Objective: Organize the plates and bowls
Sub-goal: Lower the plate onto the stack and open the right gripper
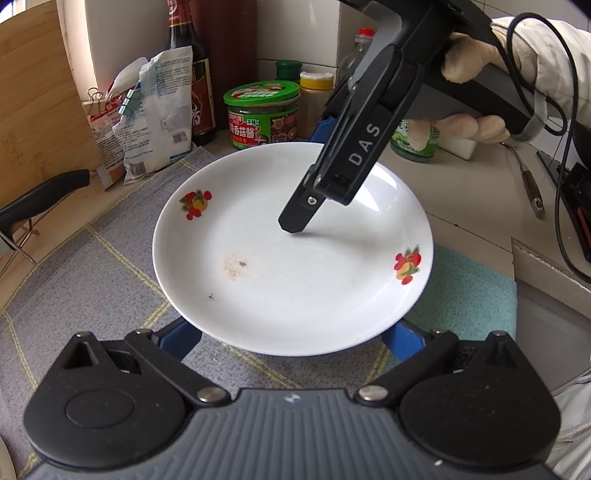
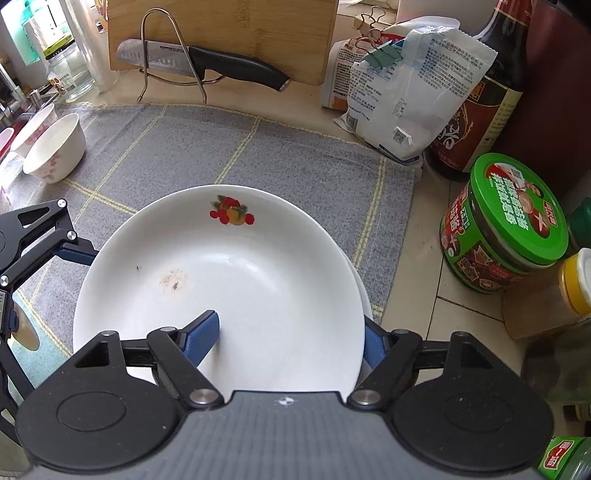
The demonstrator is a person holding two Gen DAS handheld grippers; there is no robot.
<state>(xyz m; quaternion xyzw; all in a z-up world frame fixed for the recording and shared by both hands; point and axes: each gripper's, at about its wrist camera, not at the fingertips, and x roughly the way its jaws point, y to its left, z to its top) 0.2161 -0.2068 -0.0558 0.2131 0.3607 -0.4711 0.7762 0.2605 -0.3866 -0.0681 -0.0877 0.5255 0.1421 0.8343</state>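
A white plate with fruit prints (image 1: 288, 266) lies over a grey checked cloth (image 1: 92, 280). It also shows in the right wrist view (image 2: 229, 280), with a second white rim just under its right edge. My right gripper (image 2: 291, 339) grips the plate's rim, one blue finger (image 2: 201, 338) inside the plate and one outside. In the left wrist view it (image 1: 295, 221) reaches down onto the plate from the far side. My left gripper (image 1: 291, 339) is open, its blue fingers (image 1: 181, 338) spread under the plate's near edge. Two white bowls (image 2: 55, 147) sit at the cloth's far left.
A knife (image 2: 207, 66) rests on a wire stand before a wooden board (image 2: 221, 33). A flour bag (image 2: 406, 96), a dark sauce bottle (image 2: 484, 96), a green-lidded jar (image 2: 506, 225) and a yellow-capped jar (image 2: 554, 295) crowd the right side. A teal cloth (image 1: 465, 295) lies beside the plate.
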